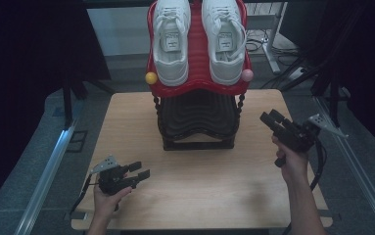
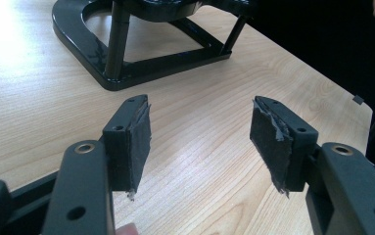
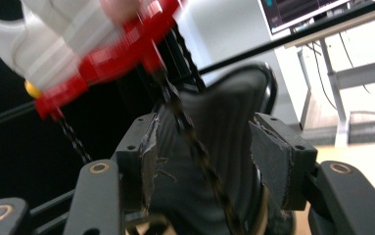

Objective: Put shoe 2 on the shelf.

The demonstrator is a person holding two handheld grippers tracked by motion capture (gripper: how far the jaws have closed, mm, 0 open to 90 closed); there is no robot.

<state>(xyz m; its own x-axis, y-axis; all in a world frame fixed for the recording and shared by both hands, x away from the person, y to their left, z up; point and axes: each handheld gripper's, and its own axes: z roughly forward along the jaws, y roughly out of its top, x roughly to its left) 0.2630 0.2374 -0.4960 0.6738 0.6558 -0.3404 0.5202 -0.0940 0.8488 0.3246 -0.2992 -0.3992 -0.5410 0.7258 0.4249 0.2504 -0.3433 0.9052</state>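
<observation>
Two white sneakers (image 1: 171,39) (image 1: 224,36) lie side by side on the red top shelf (image 1: 199,61) of a small rack. Its black lower shelf (image 1: 199,117) is bare. My left gripper (image 1: 140,170) rests low over the wooden table (image 1: 209,181) at the front left, jaws open and empty, pointing toward the rack. Its own view has the gripper (image 2: 199,142) over bare wood with the rack's base (image 2: 126,73) ahead. My right gripper (image 1: 269,116) hovers right of the rack, open and empty. In its blurred view the gripper (image 3: 202,156) faces the black shelf (image 3: 229,112) and a twisted post (image 3: 195,142).
A yellow ball (image 1: 151,78) and a pink ball (image 1: 247,75) cap the red shelf's front corners. Metal rails (image 1: 48,171) run along the floor on both sides of the table. A monitor (image 3: 312,10) on a desk stands behind the rack.
</observation>
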